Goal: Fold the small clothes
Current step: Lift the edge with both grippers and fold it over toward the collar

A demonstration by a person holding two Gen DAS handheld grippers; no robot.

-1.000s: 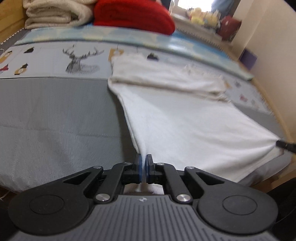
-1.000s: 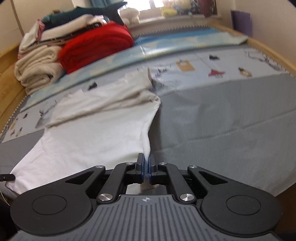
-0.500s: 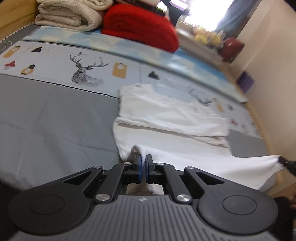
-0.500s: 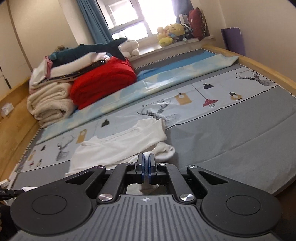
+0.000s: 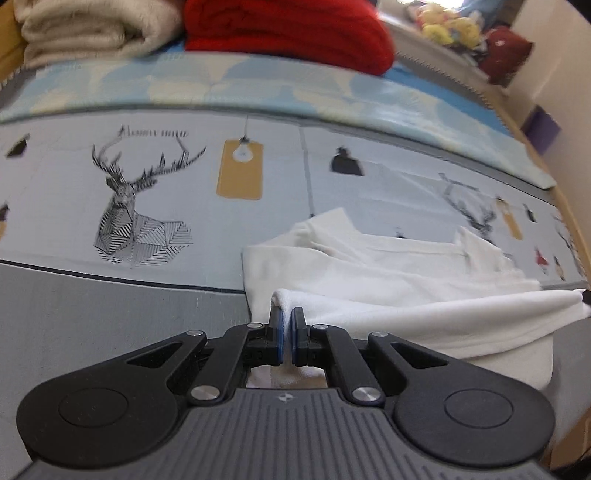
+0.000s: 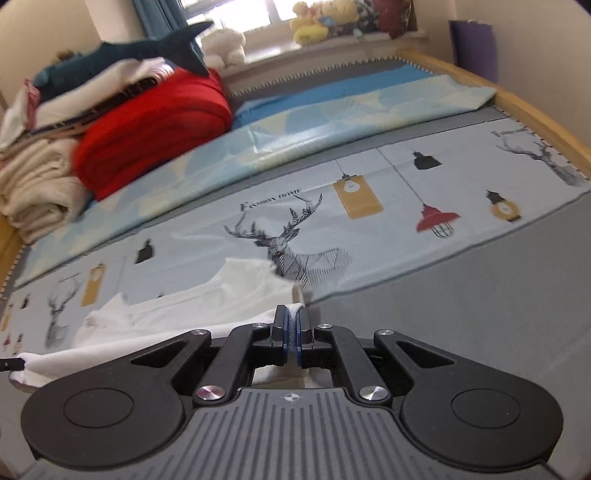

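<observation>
- Taking the deer print (image 5: 136, 206) on the bed cover (image 5: 110, 314) as the landmark, the folded beige blankets (image 5: 92, 29) lie far behind it in the left wrist view, with the red blanket (image 5: 288, 33) beside them to the right.
- The left gripper (image 5: 287, 325) sits to the right of and nearer than the deer print; its jaws are closed on a corner of the white shirt (image 5: 388, 280), with cloth bulging just above the blue pads.
- The shirt lies on the bed, right of the deer print in that view: its upper part rests flat on the cover, while the near hem is lifted and stretched taut across toward the right edge of the picture.
- In the right wrist view another deer print (image 6: 291, 251) sits just behind and right of the shirt's (image 6: 207, 306) far corner, and the shirt spreads away to the left of it.
- The right gripper (image 6: 292, 328) is in front of that print; its jaws are pinched on the shirt's other hem corner, a fold of white showing between the pads.
- The step in hand looks like the lengthwise fold: both bottom corners are raised and carried over the body toward the collar.
- Next, I judge, both grippers need to travel forward evenly, keep the hem straight and taut, lay it down near the shoulders, then release.
- Uneven travel would likely leave a skewed fold.
</observation>
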